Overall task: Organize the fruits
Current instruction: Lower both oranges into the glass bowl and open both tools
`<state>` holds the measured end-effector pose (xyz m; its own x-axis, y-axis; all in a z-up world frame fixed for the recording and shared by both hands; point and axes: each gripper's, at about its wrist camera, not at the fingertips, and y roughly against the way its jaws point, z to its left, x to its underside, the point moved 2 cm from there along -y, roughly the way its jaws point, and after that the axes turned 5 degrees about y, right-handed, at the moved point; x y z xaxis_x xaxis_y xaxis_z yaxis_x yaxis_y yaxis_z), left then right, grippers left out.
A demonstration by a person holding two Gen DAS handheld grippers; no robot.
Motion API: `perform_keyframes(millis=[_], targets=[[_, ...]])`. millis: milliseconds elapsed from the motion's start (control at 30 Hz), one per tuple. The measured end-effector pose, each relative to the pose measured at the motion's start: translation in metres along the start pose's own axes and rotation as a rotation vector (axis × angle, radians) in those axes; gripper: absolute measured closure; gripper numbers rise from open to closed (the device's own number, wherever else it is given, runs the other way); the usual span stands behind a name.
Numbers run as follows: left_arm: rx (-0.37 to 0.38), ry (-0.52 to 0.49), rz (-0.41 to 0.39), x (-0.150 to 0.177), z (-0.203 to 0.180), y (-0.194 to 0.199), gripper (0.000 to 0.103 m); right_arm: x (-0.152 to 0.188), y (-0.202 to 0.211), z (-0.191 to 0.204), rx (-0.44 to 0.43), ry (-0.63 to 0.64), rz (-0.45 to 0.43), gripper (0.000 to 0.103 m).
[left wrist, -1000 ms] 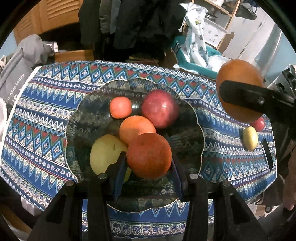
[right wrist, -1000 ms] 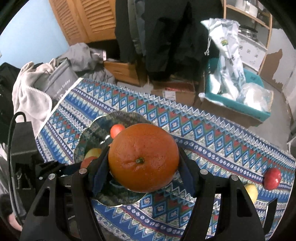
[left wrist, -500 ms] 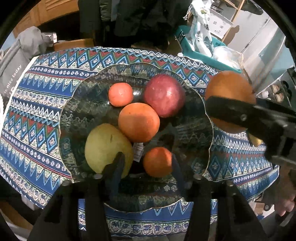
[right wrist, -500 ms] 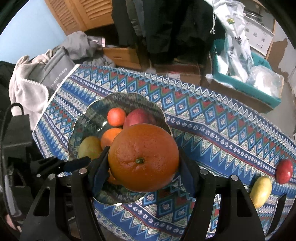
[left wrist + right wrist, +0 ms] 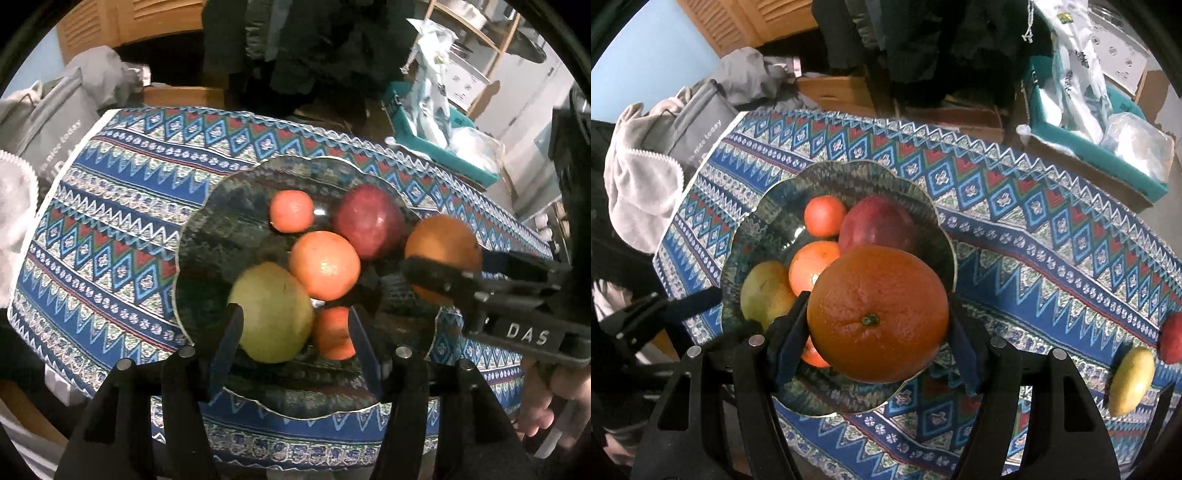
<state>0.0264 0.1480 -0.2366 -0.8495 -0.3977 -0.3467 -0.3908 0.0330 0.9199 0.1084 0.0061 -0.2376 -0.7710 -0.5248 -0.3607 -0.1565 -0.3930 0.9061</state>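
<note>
A dark patterned glass bowl (image 5: 207, 236) on the tablecloth holds a small tangerine (image 5: 291, 211), a red apple (image 5: 371, 221), an orange (image 5: 325, 265), a yellow-green pear (image 5: 271, 317) and a small orange (image 5: 334, 334). My left gripper (image 5: 291, 350) is open and empty above the bowl's near side. My right gripper (image 5: 877, 334) is shut on a large orange (image 5: 877, 314) over the bowl's (image 5: 768, 221) right edge; it also shows in the left wrist view (image 5: 441, 258).
A yellow fruit (image 5: 1132, 380) and a red fruit (image 5: 1171, 336) lie on the cloth (image 5: 1034, 229) at the right. A grey bag (image 5: 698, 129) and clothes sit off the table's left end. A teal bin (image 5: 1108, 147) stands behind.
My left gripper let go of the small orange, which now lies in the bowl, and drew back. My right gripper moved left with the large orange to the bowl's edge.
</note>
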Motion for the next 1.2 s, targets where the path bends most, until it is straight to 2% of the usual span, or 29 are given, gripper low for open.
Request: perform_keyframes(millis=[233, 600, 833, 1000, 1200], targets=[[-0.022, 0.020, -0.024, -0.003, 0.010, 0.004, 0.043, 0.004, -0.013, 0.004, 0.012, 0.016, 0.037, 0.033], [-0.027, 0.016, -0.049, -0.006, 0.008, 0.015, 0.043, 0.013, -0.026, 0.008, 0.078, 0.069, 0.081, 0.033], [-0.028, 0.013, -0.072, -0.009, 0.006, 0.025, 0.043, 0.005, -0.006, 0.012, 0.109, 0.091, 0.005, 0.032], [-0.019, 0.009, -0.102, -0.012, 0.002, 0.038, 0.043, -0.003, 0.023, 0.009, 0.176, 0.095, -0.059, 0.032], [0.000, -0.008, -0.151, -0.017, -0.010, 0.058, 0.043, -0.007, 0.062, 0.001, 0.201, 0.065, -0.145, 0.032]])
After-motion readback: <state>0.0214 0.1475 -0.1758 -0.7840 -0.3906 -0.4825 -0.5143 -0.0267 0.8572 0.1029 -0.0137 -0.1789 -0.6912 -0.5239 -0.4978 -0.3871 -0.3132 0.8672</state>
